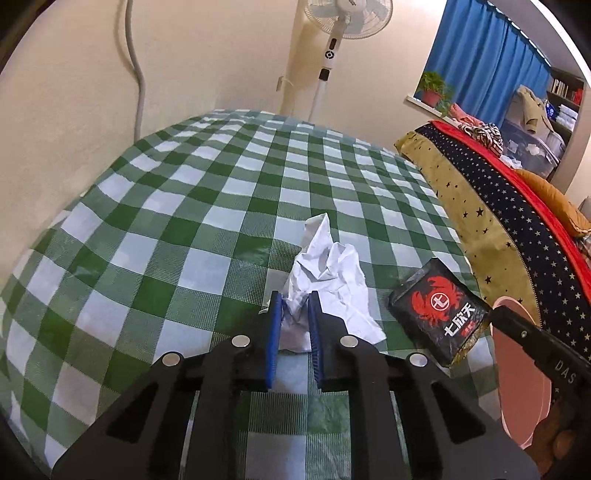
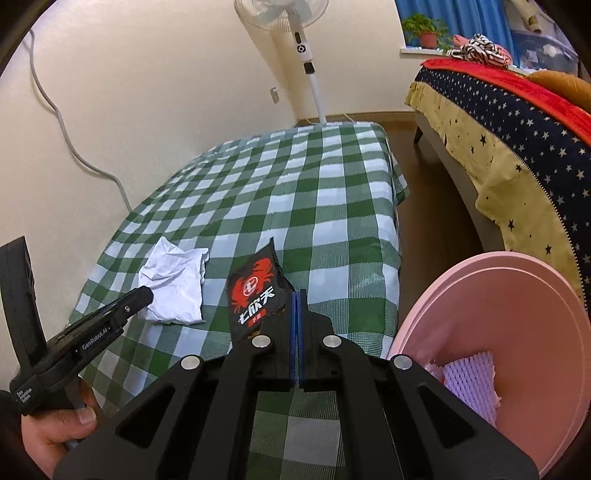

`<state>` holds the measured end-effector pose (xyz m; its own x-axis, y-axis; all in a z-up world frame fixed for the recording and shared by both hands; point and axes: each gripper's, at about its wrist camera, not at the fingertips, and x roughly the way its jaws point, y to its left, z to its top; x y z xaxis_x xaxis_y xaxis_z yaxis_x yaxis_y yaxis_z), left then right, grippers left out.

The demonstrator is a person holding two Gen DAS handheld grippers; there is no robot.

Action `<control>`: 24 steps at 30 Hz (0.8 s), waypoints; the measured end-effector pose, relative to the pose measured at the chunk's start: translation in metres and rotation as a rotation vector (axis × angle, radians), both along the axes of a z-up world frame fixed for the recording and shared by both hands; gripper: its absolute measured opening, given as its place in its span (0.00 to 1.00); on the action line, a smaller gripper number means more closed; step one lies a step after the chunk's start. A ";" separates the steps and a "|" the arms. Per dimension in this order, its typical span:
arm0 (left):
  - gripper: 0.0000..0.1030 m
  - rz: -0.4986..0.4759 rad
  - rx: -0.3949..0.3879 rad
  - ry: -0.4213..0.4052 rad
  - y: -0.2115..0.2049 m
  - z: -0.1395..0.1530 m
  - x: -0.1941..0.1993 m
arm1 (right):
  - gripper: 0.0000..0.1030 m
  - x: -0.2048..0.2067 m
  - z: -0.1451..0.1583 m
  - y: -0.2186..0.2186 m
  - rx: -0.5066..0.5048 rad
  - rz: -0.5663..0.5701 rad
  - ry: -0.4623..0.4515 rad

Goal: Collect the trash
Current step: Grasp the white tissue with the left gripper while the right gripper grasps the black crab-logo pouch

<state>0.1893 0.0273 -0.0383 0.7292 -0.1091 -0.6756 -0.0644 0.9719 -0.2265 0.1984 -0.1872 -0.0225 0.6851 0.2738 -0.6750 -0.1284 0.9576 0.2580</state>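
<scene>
Green-and-white checks are covering the table point(image 2: 332, 206). The paper point(image 1: 328, 269) is showing white, the packet point(image 2: 255, 295) black with a red crab. The bin point(image 2: 517, 295) is glowing pink.

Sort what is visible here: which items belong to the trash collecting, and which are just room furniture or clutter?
Part of the job:
- crumpled white paper, pinched by the left gripper
- black snack packet, held by the right gripper
- pink bin, with purple foam netting inside

Just lying about:
- standing fan
- potted plant
- bed with star-print cover
- checked tablecloth
</scene>
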 end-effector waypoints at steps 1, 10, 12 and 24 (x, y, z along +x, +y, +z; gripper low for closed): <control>0.14 0.000 0.002 -0.004 0.000 0.002 -0.002 | 0.01 -0.002 0.002 0.000 0.001 -0.001 -0.005; 0.14 -0.011 0.018 -0.038 -0.002 0.018 -0.024 | 0.00 -0.021 0.019 -0.007 0.010 -0.016 -0.044; 0.14 -0.013 0.023 -0.044 -0.003 0.022 -0.030 | 0.00 -0.026 0.024 -0.009 0.013 -0.020 -0.054; 0.14 -0.033 0.032 -0.080 -0.006 0.041 -0.056 | 0.01 -0.047 0.030 -0.016 0.007 -0.013 -0.036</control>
